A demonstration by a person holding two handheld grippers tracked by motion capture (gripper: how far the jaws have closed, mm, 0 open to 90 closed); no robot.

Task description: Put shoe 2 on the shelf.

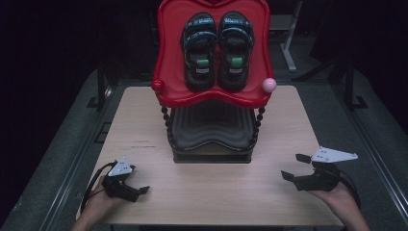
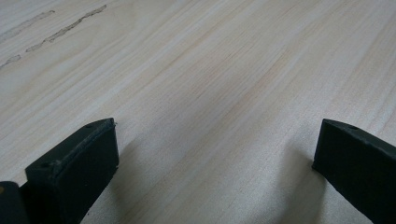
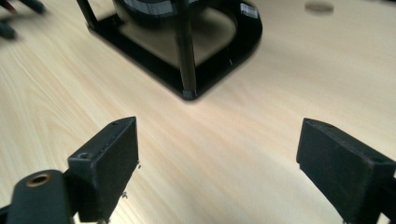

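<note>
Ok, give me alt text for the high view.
A pair of black sandals sits on the red top tier of a stand at the far side of a wooden table. Near its front edge, the left gripper and right gripper rest open.

Left gripper (image 1: 137,191): near the table's (image 1: 202,192) front-left corner, held low in the left hand (image 1: 98,204), jaws spread wide, nothing between, pointing toward the right edge. Right gripper (image 1: 294,167): near the front-right corner, held in the right hand (image 1: 337,197), jaws parted wide and empty, pointing toward the left edge, grey plate uppermost.
</note>
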